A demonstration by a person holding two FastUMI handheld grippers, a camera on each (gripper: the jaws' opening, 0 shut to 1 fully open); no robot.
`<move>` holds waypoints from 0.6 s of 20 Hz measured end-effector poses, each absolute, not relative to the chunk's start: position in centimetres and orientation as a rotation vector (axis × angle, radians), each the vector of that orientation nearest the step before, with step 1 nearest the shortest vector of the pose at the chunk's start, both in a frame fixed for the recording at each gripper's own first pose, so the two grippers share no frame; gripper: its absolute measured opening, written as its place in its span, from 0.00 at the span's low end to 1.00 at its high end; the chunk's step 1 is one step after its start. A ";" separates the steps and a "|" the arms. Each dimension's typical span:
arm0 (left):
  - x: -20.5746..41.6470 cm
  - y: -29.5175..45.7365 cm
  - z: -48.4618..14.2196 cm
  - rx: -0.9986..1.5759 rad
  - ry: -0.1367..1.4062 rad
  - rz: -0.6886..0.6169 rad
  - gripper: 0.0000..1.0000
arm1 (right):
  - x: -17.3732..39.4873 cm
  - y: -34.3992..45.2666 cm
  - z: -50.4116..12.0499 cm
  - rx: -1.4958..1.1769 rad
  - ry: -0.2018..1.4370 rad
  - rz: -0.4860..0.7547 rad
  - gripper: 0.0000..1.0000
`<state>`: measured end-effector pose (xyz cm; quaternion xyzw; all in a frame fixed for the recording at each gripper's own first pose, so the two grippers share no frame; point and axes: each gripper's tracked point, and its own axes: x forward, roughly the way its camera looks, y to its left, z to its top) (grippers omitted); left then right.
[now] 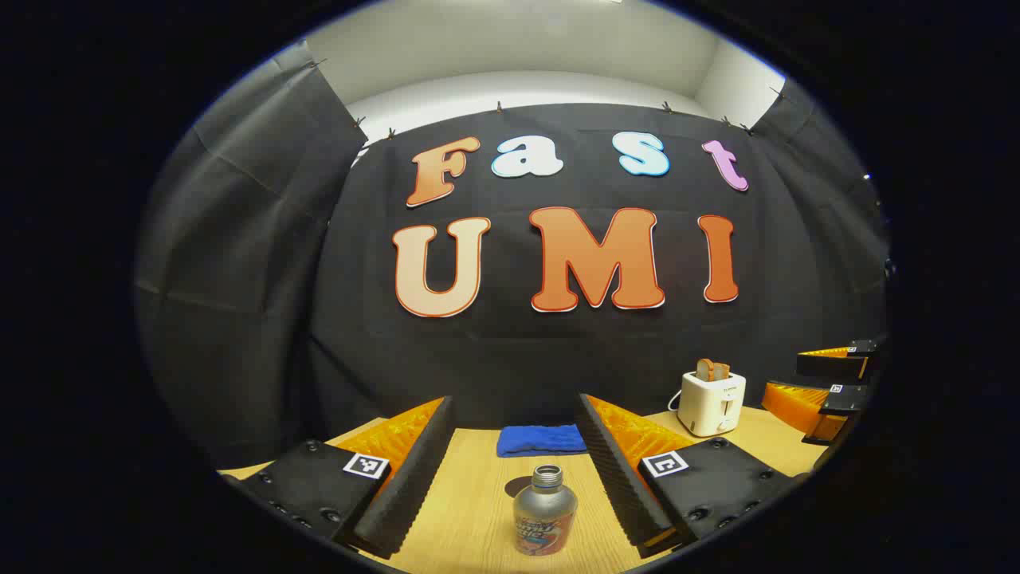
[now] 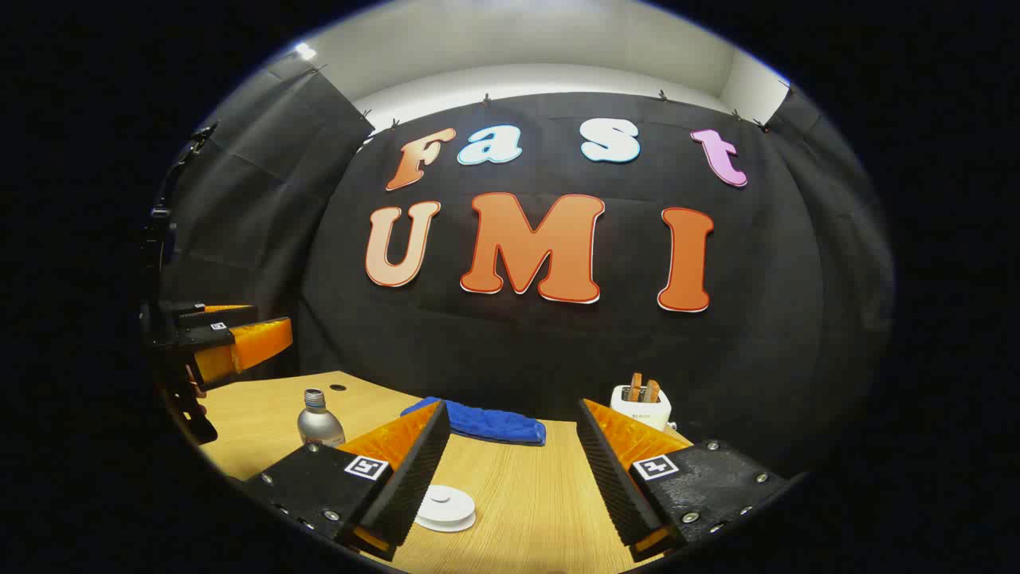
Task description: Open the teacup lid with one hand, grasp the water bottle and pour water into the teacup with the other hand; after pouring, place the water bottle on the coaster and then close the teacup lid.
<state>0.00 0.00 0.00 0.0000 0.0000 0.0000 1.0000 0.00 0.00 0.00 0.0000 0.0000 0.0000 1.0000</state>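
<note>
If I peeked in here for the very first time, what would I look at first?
Probably the silver water bottle, standing on the wooden table right between the left gripper's open fingers. Next the white toaster with bread poking out, at the back right by the black cloth wall, and the blue cloth lying behind the bottle. In the right gripper view, a white teacup lid sits beside the right gripper's left finger.

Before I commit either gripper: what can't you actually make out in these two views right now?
- Teacup: in the right gripper view the right gripper's left finger cuts off the white lidded piece; its body is hidden.
- Water bottle: in the left gripper view, between the left gripper's open fingers, its base is lost at the image edge; whether it holds water can't be told.
- Toaster: partly behind the right finger.
</note>
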 end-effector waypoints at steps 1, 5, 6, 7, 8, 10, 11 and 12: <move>0.1 0.2 -0.1 0.002 0.003 0.000 1.00 | 0.1 0.0 -0.2 0.006 0.007 0.003 0.95; 0.0 -0.6 -0.6 -0.013 0.006 -0.006 0.99 | 0.3 0.0 -0.1 0.027 -0.001 0.008 0.95; 0.0 -0.5 -0.7 0.002 0.009 0.002 0.95 | 0.5 0.1 -0.1 0.033 0.000 0.012 0.95; 0.0 -0.5 -0.9 0.014 0.007 0.006 1.00 | 0.7 0.0 -0.4 0.040 0.002 0.012 0.96; 0.2 -0.6 -0.8 0.013 0.006 0.005 1.00 | 0.8 0.0 -0.6 0.045 0.005 0.014 0.96; 0.3 -0.8 -0.8 -0.015 0.011 -0.001 1.00 | 1.1 0.2 -1.1 0.062 0.016 0.032 0.96; 0.4 -0.7 -0.6 -0.016 0.009 0.003 1.00 | 1.1 0.2 -1.4 0.072 0.026 0.037 0.95; 0.5 -0.4 -0.3 0.003 0.000 0.014 1.00 | 1.1 0.1 -1.4 0.080 0.028 0.035 0.95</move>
